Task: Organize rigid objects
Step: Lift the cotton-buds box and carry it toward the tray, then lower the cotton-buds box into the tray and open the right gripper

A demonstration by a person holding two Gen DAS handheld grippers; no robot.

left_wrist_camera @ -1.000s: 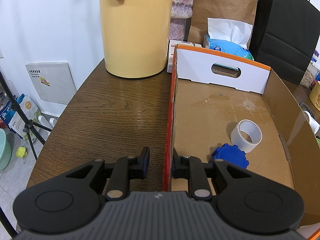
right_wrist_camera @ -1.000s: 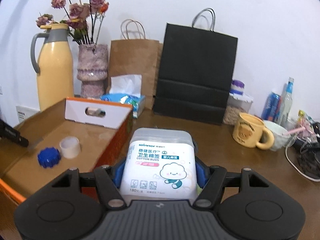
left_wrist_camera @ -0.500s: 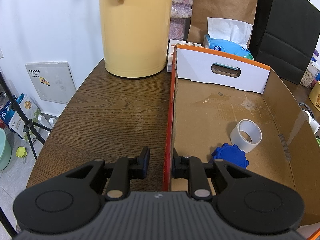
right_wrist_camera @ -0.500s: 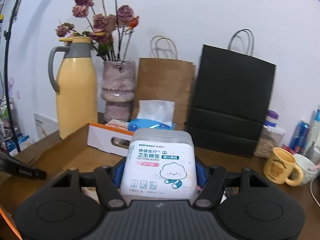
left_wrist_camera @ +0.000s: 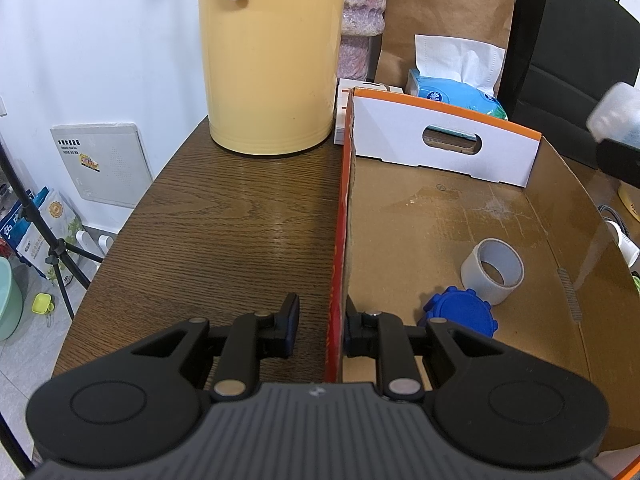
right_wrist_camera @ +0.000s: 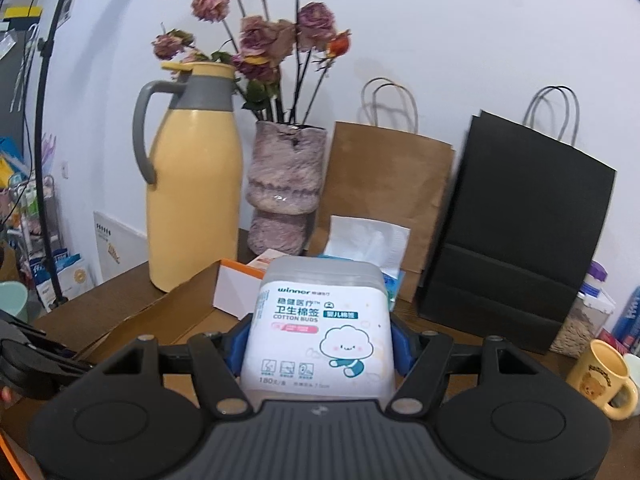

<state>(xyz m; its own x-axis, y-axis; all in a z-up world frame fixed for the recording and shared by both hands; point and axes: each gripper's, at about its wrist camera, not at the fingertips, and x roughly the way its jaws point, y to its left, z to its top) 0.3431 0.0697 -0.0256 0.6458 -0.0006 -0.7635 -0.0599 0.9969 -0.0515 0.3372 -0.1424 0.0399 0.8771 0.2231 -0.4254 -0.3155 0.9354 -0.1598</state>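
Observation:
My right gripper (right_wrist_camera: 320, 340) is shut on a white cotton buds box (right_wrist_camera: 320, 324) and holds it in the air over the open cardboard box (right_wrist_camera: 160, 320). That held box also shows blurred at the right edge of the left wrist view (left_wrist_camera: 618, 114). My left gripper (left_wrist_camera: 320, 320) straddles the orange left wall of the cardboard box (left_wrist_camera: 339, 248), one finger on each side, pinching it. Inside the box lie a white tape roll (left_wrist_camera: 493, 271) and a blue toothed cap (left_wrist_camera: 460, 313).
A yellow thermos jug (left_wrist_camera: 272, 56), a pink vase with dried flowers (right_wrist_camera: 286, 188), a tissue pack (left_wrist_camera: 456, 88), a brown paper bag (right_wrist_camera: 384, 196) and a black paper bag (right_wrist_camera: 520, 232) stand behind the box. A yellow mug (right_wrist_camera: 600, 380) sits at right.
My right gripper has risen and moved left with the cotton buds box, now over the cardboard box and in the left wrist view. My left gripper has not moved.

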